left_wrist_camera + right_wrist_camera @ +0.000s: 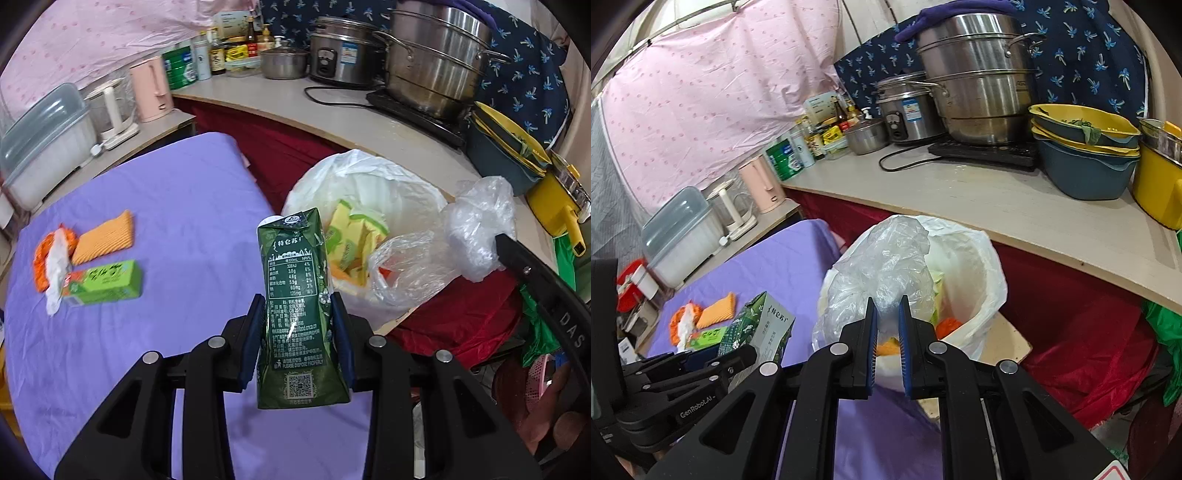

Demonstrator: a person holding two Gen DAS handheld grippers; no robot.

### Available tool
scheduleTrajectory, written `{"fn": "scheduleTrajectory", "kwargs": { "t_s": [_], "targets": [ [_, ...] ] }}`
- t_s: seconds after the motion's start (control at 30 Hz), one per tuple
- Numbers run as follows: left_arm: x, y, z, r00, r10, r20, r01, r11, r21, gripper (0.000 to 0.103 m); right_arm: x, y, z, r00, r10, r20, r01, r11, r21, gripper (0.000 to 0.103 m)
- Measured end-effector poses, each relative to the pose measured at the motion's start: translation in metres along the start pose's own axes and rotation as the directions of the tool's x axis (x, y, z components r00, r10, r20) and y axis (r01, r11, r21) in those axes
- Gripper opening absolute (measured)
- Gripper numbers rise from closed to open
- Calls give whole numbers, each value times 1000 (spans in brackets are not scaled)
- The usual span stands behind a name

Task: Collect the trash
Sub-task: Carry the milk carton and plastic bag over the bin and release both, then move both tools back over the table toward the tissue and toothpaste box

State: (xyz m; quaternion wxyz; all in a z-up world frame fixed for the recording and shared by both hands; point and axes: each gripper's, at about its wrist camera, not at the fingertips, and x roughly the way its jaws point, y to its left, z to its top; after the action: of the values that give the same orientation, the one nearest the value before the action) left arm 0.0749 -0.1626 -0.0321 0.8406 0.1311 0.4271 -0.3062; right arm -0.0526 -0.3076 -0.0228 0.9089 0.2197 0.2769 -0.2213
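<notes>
1. Left wrist view: one dark green milk carton (295, 295) stands upright, clamped between both pads of the left gripper (298, 314), above the purple tablecloth (177, 206) edge, just beside the white-lined trash bin (369, 177).
2. Three items lie together on the cloth: one light green box (107, 282), one orange sponge (105, 240), one orange-and-white wrapper (53, 258).
3. Right wrist view alone shows the right gripper (888, 314) pinching one crumpled clear plastic bag (882, 266) over the bin; its fingers are nearly closed.
4. Two steel pots (979, 77) are stacked on the counter (960, 192).
</notes>
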Motion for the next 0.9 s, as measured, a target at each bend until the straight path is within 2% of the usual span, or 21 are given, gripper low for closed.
{"fn": "scheduleTrajectory", "kwargs": {
  "t_s": [0.27,0.57,0.67,0.73,0.77,0.8,0.9],
  "targets": [
    [29,-31,36,997,-79,5,79,996,48,34,33,-23,17,999,-48,-19,48,999,11,11],
    [67,-51,56,995,-93,-22,95,991,93,34,67,-34,21,996,-59,-62,61,998,35,12],
    [76,-54,59,995,-95,-27,97,990,100,34,74,-34,23,996,-66,-62,68,997,37,16],
    [78,-53,61,996,-87,-20,88,992,95,43,76,-33,24,996,-67,-58,69,997,38,21],
    [78,-52,62,997,-78,-14,79,993,92,56,77,-32,24,996,-67,-55,69,997,41,26],
    [76,-51,63,997,-72,-5,72,994,87,65,77,-32,25,996,-70,-48,72,996,46,32],
    [73,-46,65,998,-58,12,57,995,81,66,74,-30,29,997,-71,-30,73,996,51,37]
  ]
}}
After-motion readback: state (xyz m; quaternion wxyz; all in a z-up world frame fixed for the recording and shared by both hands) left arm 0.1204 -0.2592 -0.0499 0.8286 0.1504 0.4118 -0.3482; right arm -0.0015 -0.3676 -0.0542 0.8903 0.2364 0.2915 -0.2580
